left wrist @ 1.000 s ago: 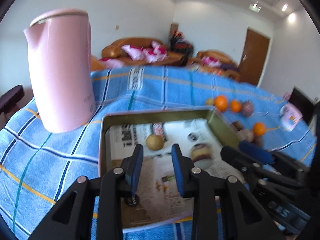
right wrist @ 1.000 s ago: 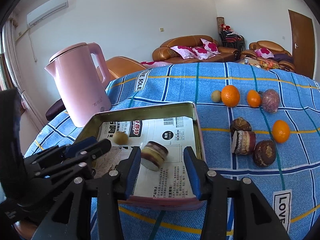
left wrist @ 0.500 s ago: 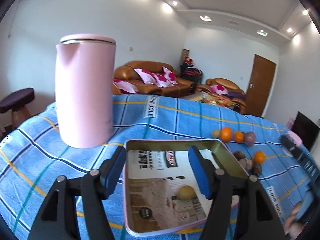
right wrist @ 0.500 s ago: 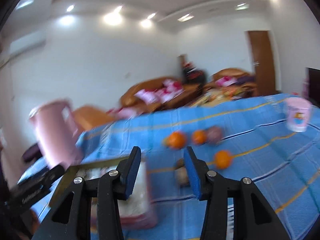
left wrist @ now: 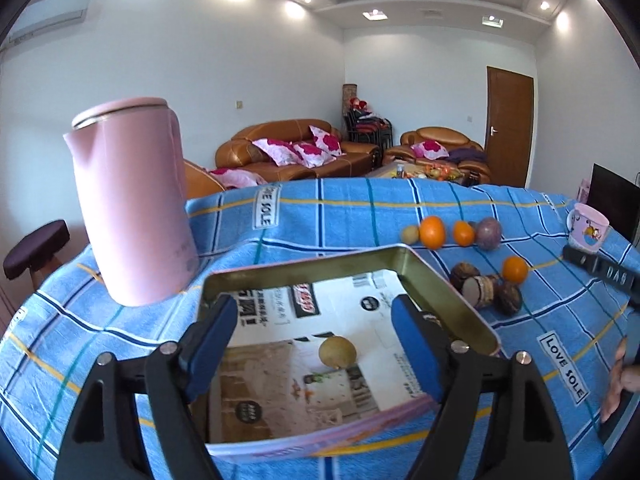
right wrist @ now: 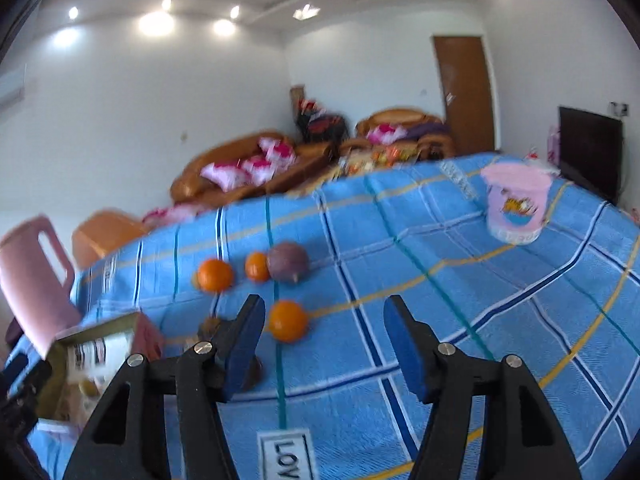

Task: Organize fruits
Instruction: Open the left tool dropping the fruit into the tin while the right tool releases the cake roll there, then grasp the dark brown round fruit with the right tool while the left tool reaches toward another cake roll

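Observation:
A paper-lined metal tray (left wrist: 440,292) lies on the blue checked cloth, with a yellow-brown round fruit (left wrist: 337,352) resting on the paper. My left gripper (left wrist: 314,340) hovers over the tray's near half, its jaws opening, with nothing pressed between the pads. Loose on the cloth to the right are oranges (left wrist: 433,232), a purple fruit (left wrist: 489,233) and dark brown fruits (left wrist: 486,286). My right gripper (right wrist: 324,346) hangs above the cloth, its jaws opening and empty. One orange (right wrist: 288,320) lies just ahead of its left finger (right wrist: 244,344).
A tall pink kettle (left wrist: 132,204) stands left of the tray. A pink cartoon cup (right wrist: 516,204) sits far right on the cloth. Part of the other gripper (left wrist: 600,272) and a hand (left wrist: 616,380) show at the right edge. Sofas stand beyond the table.
My left gripper's jaws have spread wide over the tray. My right gripper has swung from the tray to the loose fruit on the cloth, and its jaws have widened.

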A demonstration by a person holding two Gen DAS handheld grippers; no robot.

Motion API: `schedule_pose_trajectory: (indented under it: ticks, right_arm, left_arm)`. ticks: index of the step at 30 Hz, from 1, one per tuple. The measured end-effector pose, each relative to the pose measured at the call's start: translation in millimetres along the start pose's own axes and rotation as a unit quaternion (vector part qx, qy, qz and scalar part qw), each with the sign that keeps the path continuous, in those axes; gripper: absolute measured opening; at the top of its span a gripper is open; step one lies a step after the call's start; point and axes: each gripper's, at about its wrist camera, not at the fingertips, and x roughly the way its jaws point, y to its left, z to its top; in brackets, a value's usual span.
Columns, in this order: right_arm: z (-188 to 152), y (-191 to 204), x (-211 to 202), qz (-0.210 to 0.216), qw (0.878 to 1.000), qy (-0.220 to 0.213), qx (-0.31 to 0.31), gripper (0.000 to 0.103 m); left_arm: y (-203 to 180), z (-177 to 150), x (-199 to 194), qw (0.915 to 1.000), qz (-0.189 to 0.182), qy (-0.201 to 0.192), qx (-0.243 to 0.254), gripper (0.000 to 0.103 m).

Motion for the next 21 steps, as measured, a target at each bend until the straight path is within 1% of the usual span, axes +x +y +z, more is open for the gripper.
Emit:
schedule_pose_trajectory:
  ticks: [4,7,9,11,14,17,21]
  right_arm:
    - [-10,8,10,0.05,0.997,0.05,-0.028,0.064]
    - [-13,25,15,0.094,0.991,0.079,-0.062,0.064]
    - [-14,36,22,0.109,0.985,0.1,-0.085,0.064]
    - [-16,43,30,0.11,0.981,0.115,-0.107,0.064]
    - [-18,50,44,0.098,0.977,0.136,-0.133,0.064]
    - [-18,49,54,0.094,0.975,0.155,-0.128,0.064]
    - [-16,53,65,0.106,0.97,0.174,-0.132,0.064]
  left_arm:
    - [-12,0,3,0.9998,-0.008,0.017,-0.004,0.082]
    - [-27,-1,1,0.9998,0.001,0.014,0.017,0.082]
    - [-35,-1,1,0.9995,0.001,0.015,0.026,0.082]
    - [-38,-1,2,0.9994,0.001,0.019,0.028,0.082]
    - [-41,2,3,0.9994,0.0,0.024,0.025,0.082]
    - [-44,6,4,0.9994,0.002,0.025,0.024,0.082]
    - [-56,12,10,0.9991,0.001,0.029,0.031,0.082]
